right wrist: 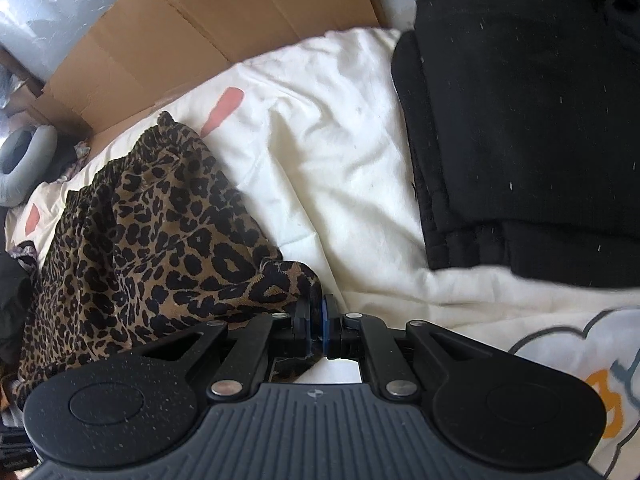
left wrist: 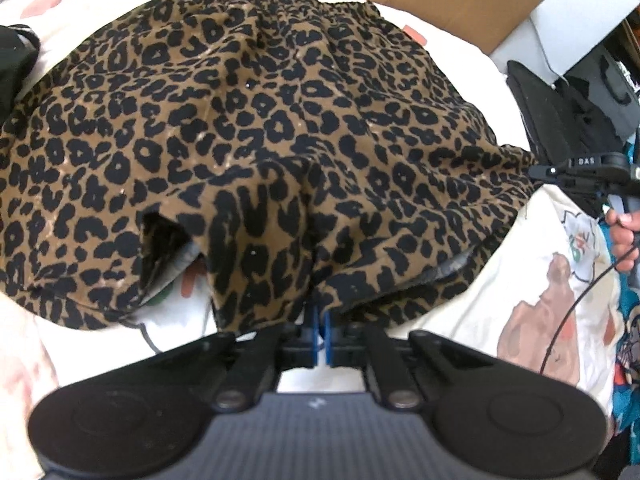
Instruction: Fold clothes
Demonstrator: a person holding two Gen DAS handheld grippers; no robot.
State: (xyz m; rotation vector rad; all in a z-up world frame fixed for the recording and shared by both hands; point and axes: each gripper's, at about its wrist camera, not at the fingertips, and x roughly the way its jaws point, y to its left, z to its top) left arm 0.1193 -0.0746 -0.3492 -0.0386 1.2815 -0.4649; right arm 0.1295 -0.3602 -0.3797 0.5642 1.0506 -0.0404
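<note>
Two handheld grippers work over a bed covered with a cream printed sheet (right wrist: 320, 168).

Nearest in the left wrist view, the left gripper (left wrist: 322, 330) has its blue-padded fingers drawn together on the near hem of a leopard-print garment (left wrist: 256, 128), which lifts into a small ridge just above them. Nearest in the right wrist view, the right gripper (right wrist: 316, 328) is likewise closed, pinching a bunched corner of the same garment at its right-hand edge. In the left view that gripper appears at the cloth's right edge, with part of a hand (left wrist: 622, 236) behind it.

Beyond the fingers, the garment lies spread wide across the middle of the bed, mostly in a single rumpled layer. Its gathered waistband (left wrist: 280, 0) lies along the far edge, near a flattened cardboard sheet (right wrist: 192, 28).

Toward the far right corner of the bed sits a stack of folded black clothes (right wrist: 528, 132), neat and squared, well apart from the leopard piece.

As a judgement: some items look already folded, while this one is open, gripped at its hem and corner, with its folding left to do.
</note>
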